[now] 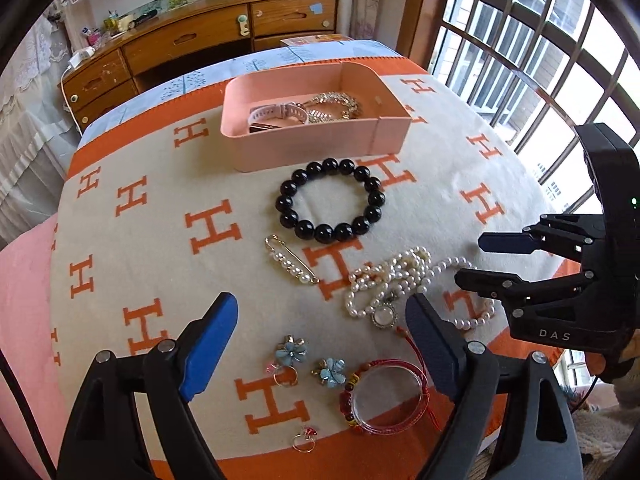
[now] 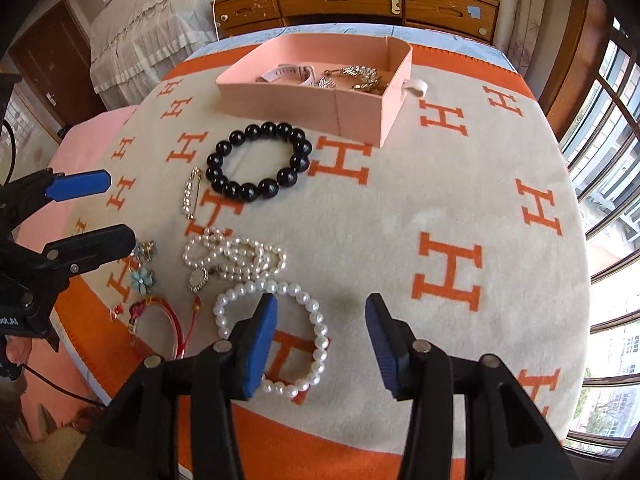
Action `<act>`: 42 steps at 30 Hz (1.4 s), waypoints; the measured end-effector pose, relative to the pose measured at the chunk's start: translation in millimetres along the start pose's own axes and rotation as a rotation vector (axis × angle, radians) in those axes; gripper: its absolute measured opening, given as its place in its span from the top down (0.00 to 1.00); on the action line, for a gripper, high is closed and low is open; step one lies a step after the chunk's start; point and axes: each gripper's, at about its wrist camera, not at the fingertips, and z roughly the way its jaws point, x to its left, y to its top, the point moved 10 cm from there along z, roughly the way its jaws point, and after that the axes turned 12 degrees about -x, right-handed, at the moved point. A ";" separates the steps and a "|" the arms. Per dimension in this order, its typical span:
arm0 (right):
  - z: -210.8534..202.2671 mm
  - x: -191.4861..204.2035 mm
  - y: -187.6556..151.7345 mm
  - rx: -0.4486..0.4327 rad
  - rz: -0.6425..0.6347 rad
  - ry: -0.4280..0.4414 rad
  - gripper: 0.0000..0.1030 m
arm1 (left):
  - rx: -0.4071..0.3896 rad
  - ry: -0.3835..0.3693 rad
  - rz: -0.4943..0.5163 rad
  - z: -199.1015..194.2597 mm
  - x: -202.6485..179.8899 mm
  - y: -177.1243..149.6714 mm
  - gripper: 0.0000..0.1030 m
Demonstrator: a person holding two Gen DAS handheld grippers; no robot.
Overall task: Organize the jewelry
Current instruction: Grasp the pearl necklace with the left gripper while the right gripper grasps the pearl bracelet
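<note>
Hovering left gripper [image 1: 320,344]: wide apart, holding nothing
Right gripper [image 2: 322,340]: wide apart, over pearl bracelet [image 2: 316,328]
Pink box [image 2: 360,116]: watch [image 2: 286,73] inside

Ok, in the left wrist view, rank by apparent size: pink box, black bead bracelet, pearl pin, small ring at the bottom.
1. pink box
2. black bead bracelet
3. pearl pin
4. small ring
The box sits farthest from the camera and still looks largest; the ring sits nearest and still looks smallest.
</note>
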 end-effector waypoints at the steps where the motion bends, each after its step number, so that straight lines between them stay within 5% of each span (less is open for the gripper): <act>1: 2.6 1.0 -2.9 0.010 -0.015 -0.004 0.55 | 0.005 -0.008 0.015 2.2 -3.6 -2.8 0.18; 6: 2.6 4.3 -4.0 -0.016 -0.125 -0.054 0.59 | 0.036 -0.056 0.068 11.7 -16.6 -10.6 0.18; 8: 0.8 6.8 -5.4 -0.027 -0.167 -0.052 0.68 | 0.044 -0.087 0.083 15.7 -22.3 -10.7 0.18; 10: -1.5 6.8 -7.2 -0.028 -0.186 -0.055 0.93 | 0.050 -0.091 0.121 19.3 -26.7 -10.4 0.18; 14: -6.6 -4.9 -9.5 -0.028 -0.125 -0.045 0.93 | 0.071 -0.086 0.207 30.6 -34.0 -9.1 0.19; 18: -14.4 -34.5 -11.6 -0.051 0.010 -0.058 0.93 | 0.126 -0.087 0.271 44.2 -38.7 -12.0 0.42; 20: -19.5 -45.2 -15.9 -0.067 0.074 -0.049 0.93 | 0.155 -0.100 0.286 50.6 -40.4 -13.7 0.45; 37: -31.4 -59.8 -29.3 -0.141 0.229 0.054 0.93 | 0.282 -0.199 0.396 72.4 -50.5 -5.0 0.58; 38: -31.5 -59.9 -29.4 -0.142 0.230 0.058 0.93 | 0.283 -0.203 0.403 72.9 -50.9 -4.0 0.60; 40: -31.5 -59.9 -29.3 -0.144 0.234 0.067 0.93 | 0.292 -0.204 0.389 72.6 -53.4 -0.7 0.84; 42: -31.2 -60.3 -28.8 -0.146 0.241 0.076 0.92 | 0.309 -0.189 0.367 73.0 -57.0 0.1 0.92</act>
